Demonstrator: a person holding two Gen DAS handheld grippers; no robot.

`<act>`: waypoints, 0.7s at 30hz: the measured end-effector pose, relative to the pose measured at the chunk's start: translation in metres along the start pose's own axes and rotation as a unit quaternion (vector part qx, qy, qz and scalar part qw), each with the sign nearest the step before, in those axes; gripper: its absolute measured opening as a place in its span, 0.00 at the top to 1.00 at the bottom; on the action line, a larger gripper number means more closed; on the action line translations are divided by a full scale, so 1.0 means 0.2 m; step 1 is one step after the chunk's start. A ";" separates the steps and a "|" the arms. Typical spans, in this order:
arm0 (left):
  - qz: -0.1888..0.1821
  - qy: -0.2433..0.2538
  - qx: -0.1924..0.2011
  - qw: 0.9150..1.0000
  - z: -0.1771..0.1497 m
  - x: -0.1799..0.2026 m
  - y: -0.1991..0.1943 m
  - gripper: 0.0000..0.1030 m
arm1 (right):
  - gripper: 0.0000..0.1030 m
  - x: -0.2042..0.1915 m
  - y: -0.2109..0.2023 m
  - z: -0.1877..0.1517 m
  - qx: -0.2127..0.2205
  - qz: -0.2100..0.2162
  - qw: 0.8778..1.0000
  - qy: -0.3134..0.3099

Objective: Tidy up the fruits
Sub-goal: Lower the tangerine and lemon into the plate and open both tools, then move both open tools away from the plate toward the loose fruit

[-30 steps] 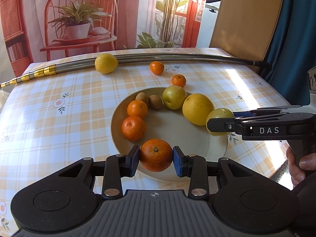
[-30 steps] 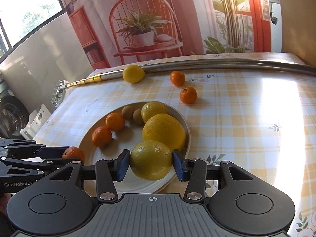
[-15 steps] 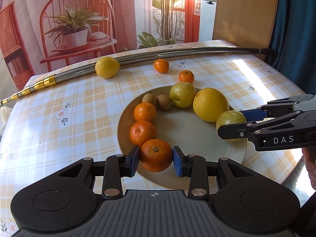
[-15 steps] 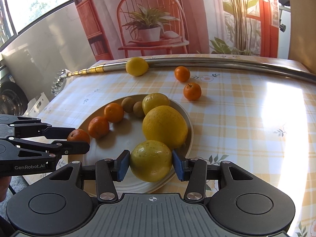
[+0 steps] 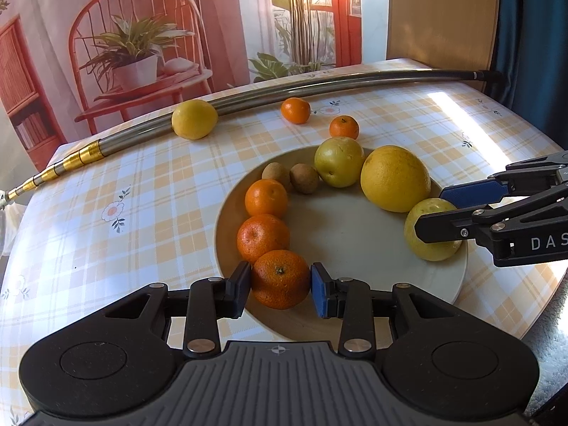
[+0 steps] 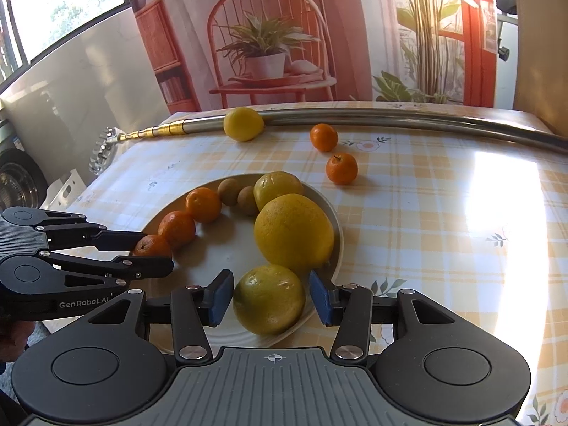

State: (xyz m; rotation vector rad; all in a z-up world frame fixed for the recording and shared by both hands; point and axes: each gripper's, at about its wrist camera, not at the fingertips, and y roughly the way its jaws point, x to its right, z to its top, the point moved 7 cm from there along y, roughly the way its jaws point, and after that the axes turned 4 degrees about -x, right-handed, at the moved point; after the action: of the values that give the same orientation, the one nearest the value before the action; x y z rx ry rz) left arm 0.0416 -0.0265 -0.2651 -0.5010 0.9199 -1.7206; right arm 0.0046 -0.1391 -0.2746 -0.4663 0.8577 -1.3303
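Note:
On the beige plate (image 5: pixel 340 234) lie two mandarins (image 5: pixel 263 233), two kiwis (image 5: pixel 303 178), a green-yellow apple (image 5: pixel 339 161) and a large yellow grapefruit (image 5: pixel 394 178) in an arc. My left gripper (image 5: pixel 280 289) is shut on a third mandarin (image 5: pixel 280 278) at the plate's near-left rim. My right gripper (image 6: pixel 271 294) straddles a yellow-green fruit (image 6: pixel 269 300) resting on the plate's right rim, and a narrow gap shows beside its right pad. Each gripper also shows in the other's view, the right gripper (image 5: pixel 430 211) and the left gripper (image 6: pixel 156 251).
Loose on the checked tablecloth beyond the plate lie a lemon (image 5: pixel 194 119) and two small mandarins (image 5: pixel 295 110) (image 5: pixel 343 127). A long metal pole (image 5: pixel 319 83) runs across the table's far edge. The table's rounded edge falls away just right of the plate.
Both grippers moved inward and down over the plate with their fruits. The yellow-green fruit has sunk a little between the right pads and now rests on the plate.

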 end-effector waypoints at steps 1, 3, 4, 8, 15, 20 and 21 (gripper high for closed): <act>0.001 0.001 0.000 1.000 0.00 0.00 0.00 0.63 | 0.57 0.00 -0.01 0.00 0.001 -0.001 1.000 0.000; 0.007 0.001 -0.001 1.000 -0.01 0.00 0.01 0.62 | 0.57 0.00 -0.01 0.00 0.003 -0.005 1.000 -0.002; 0.011 0.001 -0.001 1.000 -0.01 0.00 0.00 0.62 | 0.57 0.00 -0.02 0.00 0.005 -0.009 1.000 -0.003; 0.019 0.002 0.008 1.000 -0.02 0.00 -0.02 0.62 | 0.48 0.01 -0.04 0.02 0.021 -0.034 0.999 -0.007; 0.036 -0.009 0.038 0.999 -0.02 0.00 -0.09 0.58 | 0.33 0.07 -0.05 0.02 0.028 -0.054 0.998 0.016; 0.049 -0.024 0.069 0.996 -0.02 0.00 -0.16 0.50 | 0.23 0.10 -0.04 0.02 0.025 -0.061 0.997 0.027; 0.051 -0.028 0.069 0.996 -0.02 -0.01 -0.17 0.50 | 0.23 0.10 -0.04 0.02 0.024 -0.061 0.997 0.029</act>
State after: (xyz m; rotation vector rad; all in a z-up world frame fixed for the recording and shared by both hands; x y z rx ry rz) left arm 0.0191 -0.0196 -0.2408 -0.4017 0.7666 -1.6551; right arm 0.0023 -0.1608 -0.2723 -0.4493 0.8537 -1.4800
